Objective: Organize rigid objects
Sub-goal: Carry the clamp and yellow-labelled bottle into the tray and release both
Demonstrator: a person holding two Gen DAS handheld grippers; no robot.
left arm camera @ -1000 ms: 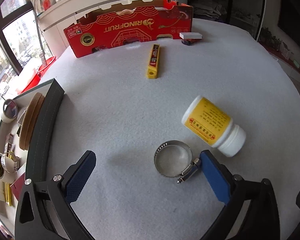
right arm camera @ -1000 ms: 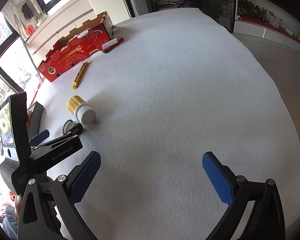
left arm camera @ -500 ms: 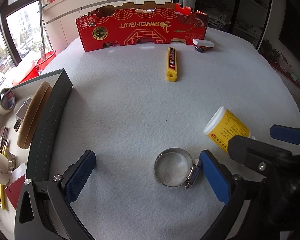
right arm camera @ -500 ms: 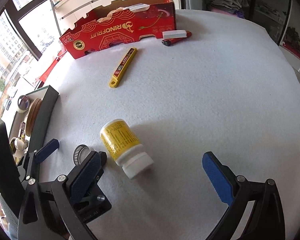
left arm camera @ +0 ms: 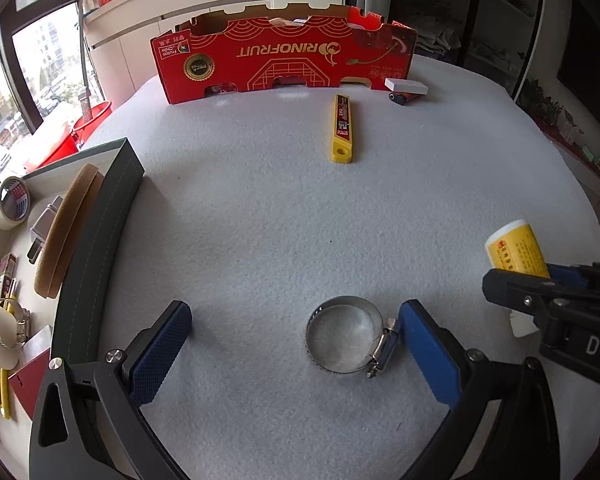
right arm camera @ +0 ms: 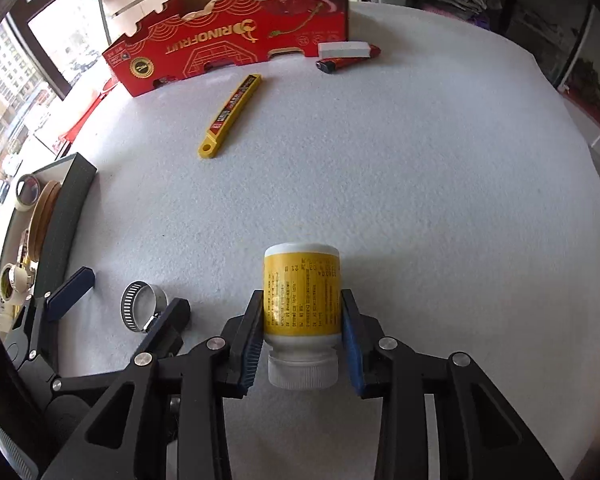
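A yellow-labelled white bottle lies on its side on the white felt table, cap toward the camera. My right gripper has its jaws closing onto it, and both blue pads press its label from either side. In the left wrist view the bottle shows at the right edge behind the right gripper's black finger. My left gripper hangs open over a metal hose clamp. The clamp lies flat between the fingers, its screw next to the right pad.
A red cardboard box stands at the far edge. In front of it lie a yellow utility knife, a white block and a red lighter. A dark tray at the left holds tape rolls and other items.
My right gripper swung in from the right, came down around the bottle and went from wide open to shut on it. The left gripper stayed over the hose clamp.
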